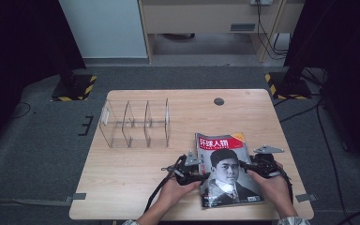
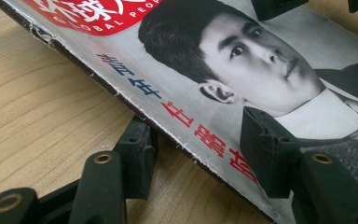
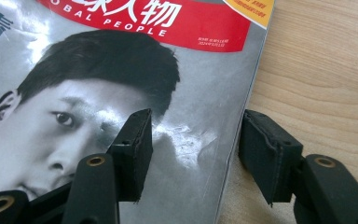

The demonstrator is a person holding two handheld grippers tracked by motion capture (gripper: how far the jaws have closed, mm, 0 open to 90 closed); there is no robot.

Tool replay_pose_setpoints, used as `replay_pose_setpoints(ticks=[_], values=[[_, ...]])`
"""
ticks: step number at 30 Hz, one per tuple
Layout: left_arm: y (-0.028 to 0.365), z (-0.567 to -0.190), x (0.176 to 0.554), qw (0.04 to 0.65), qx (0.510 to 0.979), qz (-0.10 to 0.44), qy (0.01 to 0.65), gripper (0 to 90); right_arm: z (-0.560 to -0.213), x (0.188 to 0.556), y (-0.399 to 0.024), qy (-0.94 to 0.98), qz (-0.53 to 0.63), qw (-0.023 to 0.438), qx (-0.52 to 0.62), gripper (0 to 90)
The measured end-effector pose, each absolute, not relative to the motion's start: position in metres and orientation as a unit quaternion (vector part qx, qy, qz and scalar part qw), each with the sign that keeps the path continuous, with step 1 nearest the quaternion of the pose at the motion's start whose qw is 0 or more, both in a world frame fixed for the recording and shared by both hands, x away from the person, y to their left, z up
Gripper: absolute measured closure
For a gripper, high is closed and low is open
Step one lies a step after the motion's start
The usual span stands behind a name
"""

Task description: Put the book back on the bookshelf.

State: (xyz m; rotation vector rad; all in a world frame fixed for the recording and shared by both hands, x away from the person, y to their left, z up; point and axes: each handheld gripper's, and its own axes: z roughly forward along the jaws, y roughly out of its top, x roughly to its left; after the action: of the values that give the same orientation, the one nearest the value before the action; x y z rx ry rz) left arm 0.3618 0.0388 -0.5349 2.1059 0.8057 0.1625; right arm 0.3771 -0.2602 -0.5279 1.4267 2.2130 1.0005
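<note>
Two grippers are set at the magazine (image 1: 227,169) on the wooden table (image 1: 136,168): left gripper (image 2: 196,140) and right gripper (image 3: 193,149), jaws apart, straddling opposite edges w/o pressing. Mag's corners are cut off in both gripper views. Clear organizer (image 1: 136,123) sits behind; grey carpet is seen around.

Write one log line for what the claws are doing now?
left claw: astride magazine spine edge, open | right claw: astride other edge, open | magazine: flat on table
</note>
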Motion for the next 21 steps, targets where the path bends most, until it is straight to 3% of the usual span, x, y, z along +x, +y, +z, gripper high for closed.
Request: replay_pose_setpoints(ticks=[11,21], values=[[0.046,-0.533,0.364,0.428,0.837,0.049,0.337,50.5,-0.526,0.372,-0.258,0.783,0.354,0.166,0.484,58.9],[0.053,-0.53,0.366,0.429,0.833,0.038,0.347,58.3,-0.525,0.369,-0.248,0.797,0.35,0.17,0.463,64.3]])
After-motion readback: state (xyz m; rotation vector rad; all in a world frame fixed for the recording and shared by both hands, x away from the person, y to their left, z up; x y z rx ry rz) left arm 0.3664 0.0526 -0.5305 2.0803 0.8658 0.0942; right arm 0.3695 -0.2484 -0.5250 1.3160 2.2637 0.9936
